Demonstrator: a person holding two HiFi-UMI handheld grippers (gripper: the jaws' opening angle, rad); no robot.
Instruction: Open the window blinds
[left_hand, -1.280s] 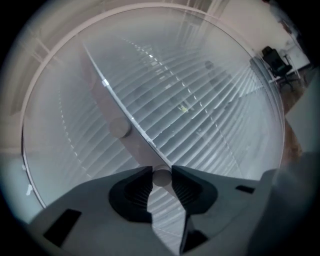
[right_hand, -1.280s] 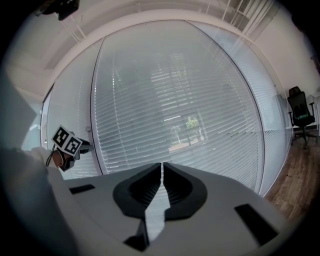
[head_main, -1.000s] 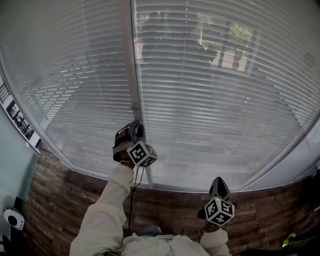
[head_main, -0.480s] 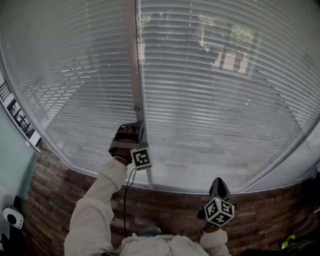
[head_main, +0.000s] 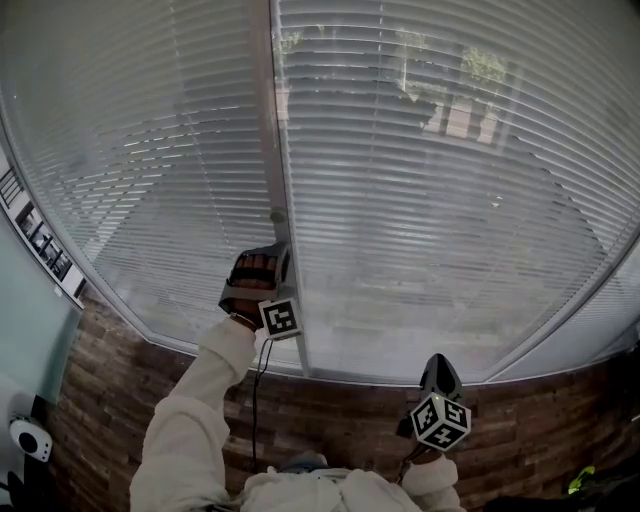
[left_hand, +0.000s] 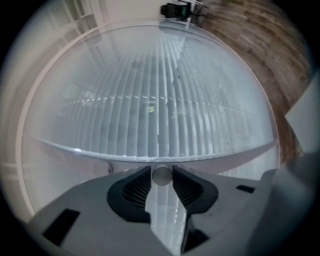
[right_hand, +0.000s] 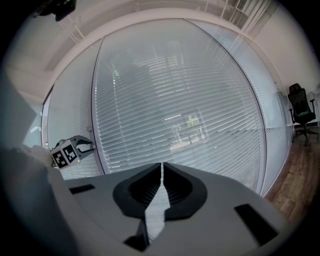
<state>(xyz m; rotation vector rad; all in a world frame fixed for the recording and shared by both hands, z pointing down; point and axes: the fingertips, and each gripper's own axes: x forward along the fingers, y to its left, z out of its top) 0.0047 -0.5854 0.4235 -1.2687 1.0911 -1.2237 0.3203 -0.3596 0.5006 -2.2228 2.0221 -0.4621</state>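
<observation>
Blinds: two, the left blind (head_main: 150, 180) and the right blind (head_main: 450, 200). Both are lowered over the glass, and trees and a building show faintly through the slats (clearer on the right).
Frame post (head_main: 266, 120): one, upright between the two blinds.
Wand (left_hand: 161, 176): one pale round rod at the frame post, with its end between the left gripper's jaws.
Left gripper (head_main: 277, 252): raised to the post and pointing at the window. Its jaws clasp the wand from both sides, and they have just eased a little wider with the wand between them.
Right gripper (right_hand: 162, 167): lower and well apart to the right, with its jaws closed tip to tip and only a hairline of light between them.
Marker cubes: two, the left cube (head_main: 281, 317) and the right cube (head_main: 440, 422).
Brick wall (head_main: 130, 400): one band below the window.
Office chair (right_hand: 301, 112): one dark chair on a wooden floor, at the far right of the right gripper view.
Sleeve (head_main: 190, 440): white, on the arm reaching up to the left gripper.
</observation>
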